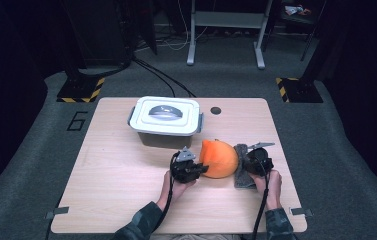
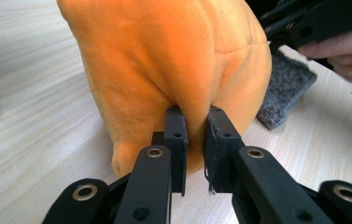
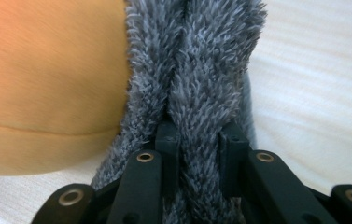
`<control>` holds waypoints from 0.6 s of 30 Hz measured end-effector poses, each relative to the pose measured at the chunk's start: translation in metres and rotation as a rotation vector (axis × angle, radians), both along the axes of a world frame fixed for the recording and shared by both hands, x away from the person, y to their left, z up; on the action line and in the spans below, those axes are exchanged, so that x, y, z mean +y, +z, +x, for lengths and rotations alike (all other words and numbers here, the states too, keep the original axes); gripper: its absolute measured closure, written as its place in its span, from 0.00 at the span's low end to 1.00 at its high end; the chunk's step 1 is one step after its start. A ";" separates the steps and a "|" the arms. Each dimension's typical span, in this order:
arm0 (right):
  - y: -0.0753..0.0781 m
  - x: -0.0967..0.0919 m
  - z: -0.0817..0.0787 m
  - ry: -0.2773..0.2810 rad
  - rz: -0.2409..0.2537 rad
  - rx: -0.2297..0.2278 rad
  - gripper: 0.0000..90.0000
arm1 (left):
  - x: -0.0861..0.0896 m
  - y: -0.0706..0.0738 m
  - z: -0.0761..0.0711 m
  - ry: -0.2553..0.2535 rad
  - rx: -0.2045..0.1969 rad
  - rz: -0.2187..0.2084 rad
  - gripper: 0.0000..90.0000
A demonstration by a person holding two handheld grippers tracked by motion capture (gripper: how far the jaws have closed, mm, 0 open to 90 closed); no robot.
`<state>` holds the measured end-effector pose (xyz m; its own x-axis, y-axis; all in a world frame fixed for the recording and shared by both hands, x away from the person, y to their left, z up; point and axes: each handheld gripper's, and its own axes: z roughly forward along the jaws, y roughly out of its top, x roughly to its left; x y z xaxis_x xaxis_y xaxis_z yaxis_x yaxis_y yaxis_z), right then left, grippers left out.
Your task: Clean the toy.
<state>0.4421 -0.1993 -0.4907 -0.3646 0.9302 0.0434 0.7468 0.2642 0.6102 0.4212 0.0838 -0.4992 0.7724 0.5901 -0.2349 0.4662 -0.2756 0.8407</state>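
occluded | grey fuzzy cloth (image 1: 242, 172) (partly behind orange plush (image 1: 219, 159))

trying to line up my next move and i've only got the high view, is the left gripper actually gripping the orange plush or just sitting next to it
Observer: Gripping. In the left gripper view the left gripper has its jaws pinched shut on a fold of the orange plush.
Operator: and the right one, what's it got
Observer: The right gripper is shut on a thick fold of the grey fuzzy cloth; fibres bulge between the jaws.
Operator: does the cloth touch the plush
Observer: Yes, in the right gripper view the cloth's edge lies right against the plush's side.
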 end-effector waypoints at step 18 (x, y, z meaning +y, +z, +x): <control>0.063 0.042 -0.030 0.109 -0.079 -0.194 0.83 | 0.002 0.001 0.001 -0.015 0.001 -0.010 0.86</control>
<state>0.4122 -0.1575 -0.4279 -0.4578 0.8824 -0.1086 0.5817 0.3896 0.7141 0.4220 0.0855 -0.4980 0.7810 0.5759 -0.2417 0.4631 -0.2743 0.8428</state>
